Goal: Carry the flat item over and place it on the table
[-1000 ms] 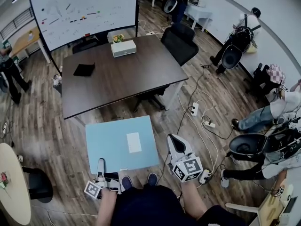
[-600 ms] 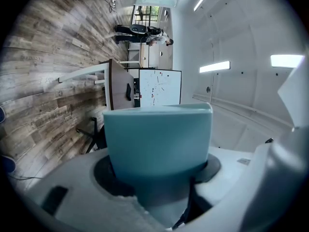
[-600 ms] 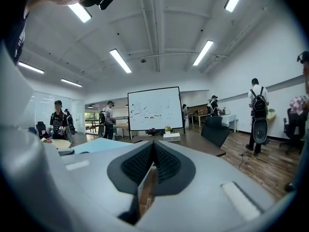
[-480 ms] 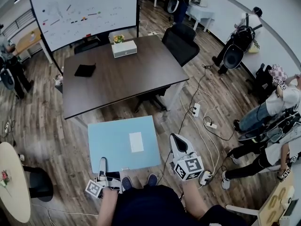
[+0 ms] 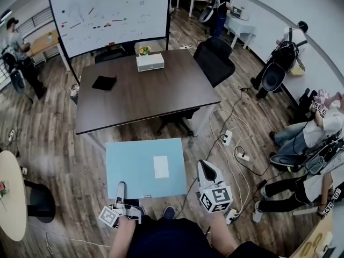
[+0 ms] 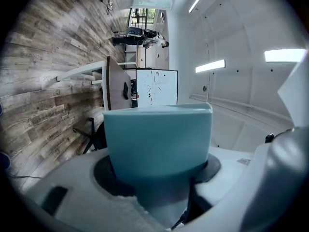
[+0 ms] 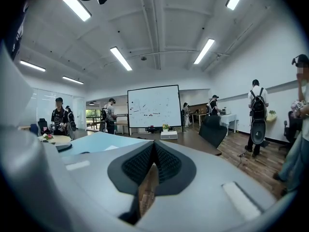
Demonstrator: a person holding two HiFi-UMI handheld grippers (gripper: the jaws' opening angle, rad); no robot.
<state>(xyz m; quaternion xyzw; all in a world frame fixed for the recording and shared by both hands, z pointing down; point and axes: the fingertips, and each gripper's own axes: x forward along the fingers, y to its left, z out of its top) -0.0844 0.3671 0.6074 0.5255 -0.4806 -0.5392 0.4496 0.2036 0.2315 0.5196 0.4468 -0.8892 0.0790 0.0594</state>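
Note:
The flat item [image 5: 141, 172] is a light blue board with a white label, held level above the wooden floor just short of the dark brown table [image 5: 145, 98]. My left gripper [image 5: 120, 190] is shut on its near edge; in the left gripper view the board [image 6: 159, 139] fills the space between the jaws. My right gripper [image 5: 207, 171] hangs to the right of the board, apart from it, shut and holding nothing. In the right gripper view its pads [image 7: 153, 163] meet, with the board [image 7: 91, 143] at the left and the table [image 7: 193, 138] ahead.
On the table lie a white box [image 5: 150, 62] and a black flat thing [image 5: 104, 83]. A black chair [image 5: 214, 58] stands at its right corner, a whiteboard [image 5: 113, 15] behind. Cables and power strips [image 5: 230, 140] cross the floor at right. People stand around; a round table [image 5: 11, 195] is at left.
The table and whiteboard sit lower and nearer in the head view; the board has come slightly closer to the table's near edge. Both grippers keep their hold and pose.

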